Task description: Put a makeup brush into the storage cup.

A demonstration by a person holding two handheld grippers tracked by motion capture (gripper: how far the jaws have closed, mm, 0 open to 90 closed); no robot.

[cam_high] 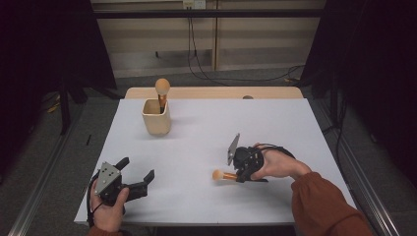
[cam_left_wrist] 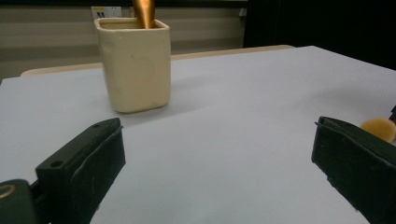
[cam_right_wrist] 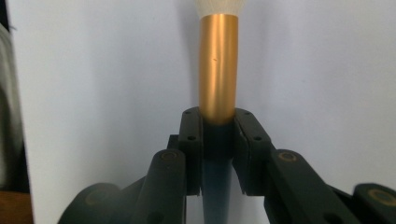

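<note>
High view: a makeup brush is gripped by the right gripper low over the white table, bristles toward the left gripper, whose jaws are spread wide w/ nothing between. A second brush is stood in the cream cup at the far left.

Left gripper view: cup is seen ahead, jaws apart & empty.

Right gripper view: gold handle is clamped tight between both pads.
</note>
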